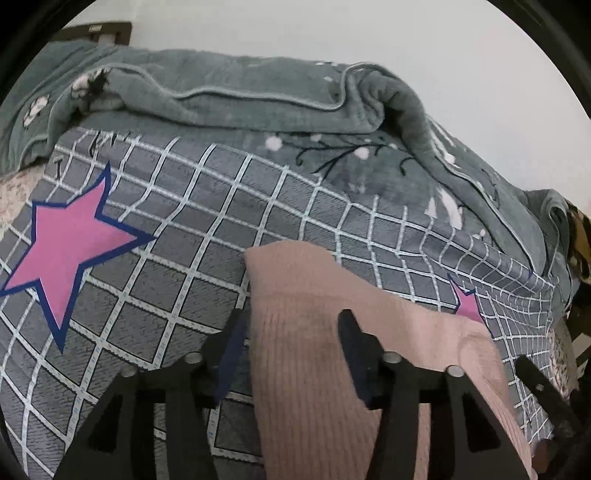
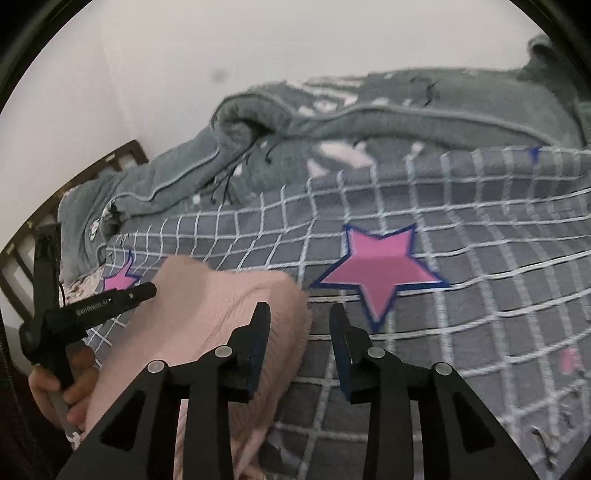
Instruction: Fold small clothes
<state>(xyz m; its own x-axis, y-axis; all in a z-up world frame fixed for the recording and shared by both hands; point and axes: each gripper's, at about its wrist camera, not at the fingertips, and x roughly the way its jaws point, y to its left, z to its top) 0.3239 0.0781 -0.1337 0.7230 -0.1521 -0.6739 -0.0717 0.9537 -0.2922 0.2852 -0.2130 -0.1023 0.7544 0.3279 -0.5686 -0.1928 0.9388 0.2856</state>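
Note:
A pink ribbed knit garment (image 1: pixel 314 332) lies flat on the grey checked bed sheet (image 1: pixel 166 221) with pink stars. My left gripper (image 1: pixel 291 328) hovers over the garment's left edge, open, the fabric lying loose under the gap and no pad pressing it. In the right wrist view the same garment (image 2: pixel 207 306) sits low and left. My right gripper (image 2: pixel 300 317) is open over its right edge, with sheet showing between the fingers. A hand (image 2: pixel 66 391) holds the left tool's black body (image 2: pixel 110 301) at the garment's far side.
A rumpled grey-green fleece blanket (image 1: pixel 258 99) is heaped along the back of the bed against a white wall (image 1: pixel 369 29). A dark wooden bed frame (image 2: pixel 122 158) shows at the corner. Open sheet with a large pink star (image 2: pixel 380 269) spreads to the right.

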